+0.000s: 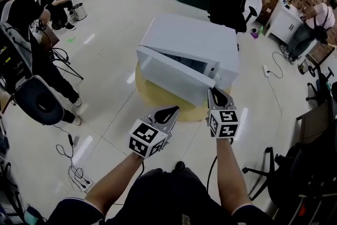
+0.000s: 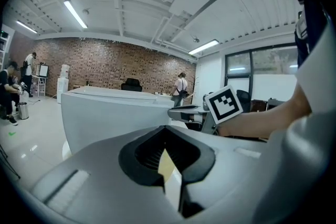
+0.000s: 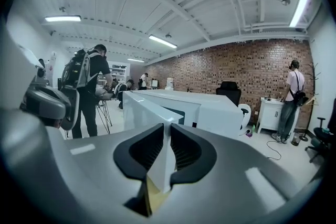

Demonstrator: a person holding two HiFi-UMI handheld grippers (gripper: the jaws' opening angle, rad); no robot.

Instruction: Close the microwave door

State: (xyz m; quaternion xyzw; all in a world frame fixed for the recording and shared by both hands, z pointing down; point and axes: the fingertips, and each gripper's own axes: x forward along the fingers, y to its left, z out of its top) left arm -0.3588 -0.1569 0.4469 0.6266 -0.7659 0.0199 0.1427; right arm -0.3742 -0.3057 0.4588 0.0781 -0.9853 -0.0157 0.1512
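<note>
1. The right gripper (image 1: 214,91) has its jaws pinched together, with its tip at the free edge of the white microwave door (image 1: 168,72), which stands ajar.
2. The left gripper (image 1: 174,110) is also pinched closed and empty, just short of the door.
3. The white box microwave (image 1: 197,42) sits on a round yellow table (image 1: 152,95).

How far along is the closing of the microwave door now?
Done: nothing yet; the door stands ajar from the microwave. In hand: the right claw is at the door's free edge; whether it grips or only touches, I cannot tell. The left claw hovers apart, shut and empty. Left: swing the door fully shut.
</note>
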